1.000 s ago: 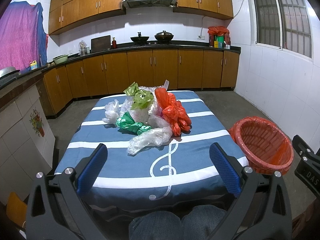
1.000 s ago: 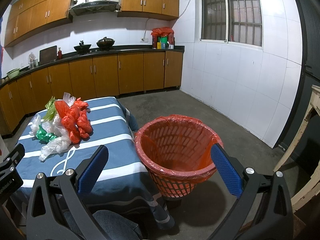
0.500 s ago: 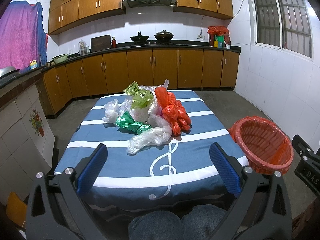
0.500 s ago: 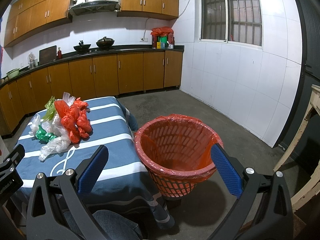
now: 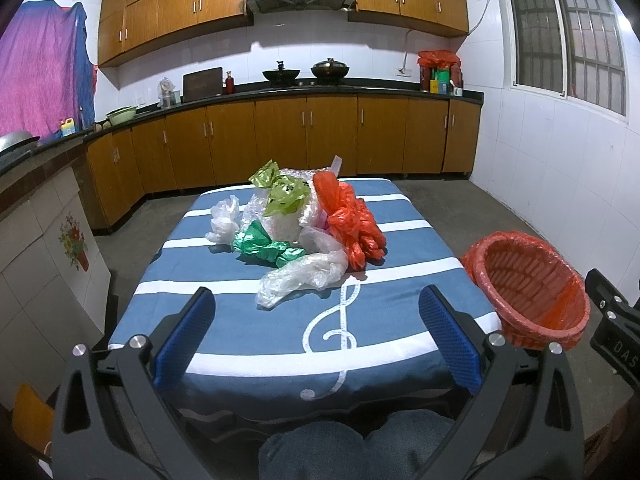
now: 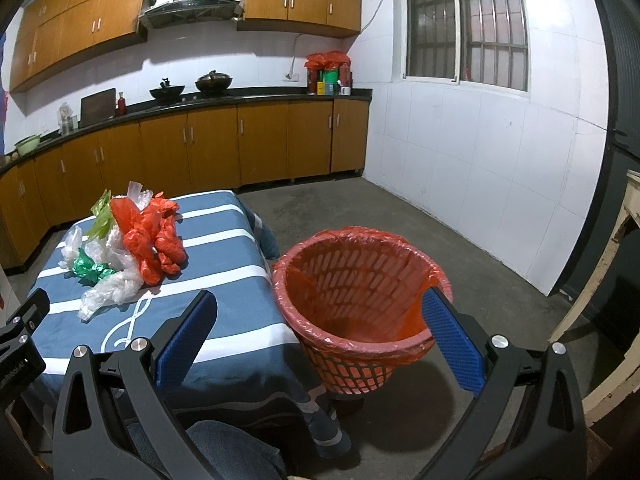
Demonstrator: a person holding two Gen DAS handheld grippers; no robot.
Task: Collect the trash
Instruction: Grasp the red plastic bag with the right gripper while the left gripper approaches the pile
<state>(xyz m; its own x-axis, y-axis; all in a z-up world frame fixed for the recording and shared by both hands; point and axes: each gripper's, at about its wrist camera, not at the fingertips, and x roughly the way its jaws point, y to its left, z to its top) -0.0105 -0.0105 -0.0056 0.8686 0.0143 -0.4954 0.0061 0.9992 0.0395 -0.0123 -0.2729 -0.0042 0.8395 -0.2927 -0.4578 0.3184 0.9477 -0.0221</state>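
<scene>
A heap of crumpled plastic bags lies mid-table on a blue striped cloth (image 5: 248, 328): an orange-red bag (image 5: 352, 220), a dark green bag (image 5: 268, 246), a yellow-green bag (image 5: 282, 194), a clear bag (image 5: 304, 274) nearest me, and a white bag (image 5: 224, 220). An orange basket (image 5: 532, 288) lined with an orange bag stands on the floor right of the table; it also shows in the right wrist view (image 6: 360, 296). My left gripper (image 5: 316, 332) is open and empty over the table's near edge. My right gripper (image 6: 316, 334) is open and empty, near the basket.
Wooden kitchen cabinets (image 5: 280, 136) and a dark counter with pots run along the far wall. A tiled white wall (image 6: 480, 168) with a barred window is at the right. Bare concrete floor (image 6: 360, 208) lies beyond the basket. My knees (image 5: 352, 448) are below the table edge.
</scene>
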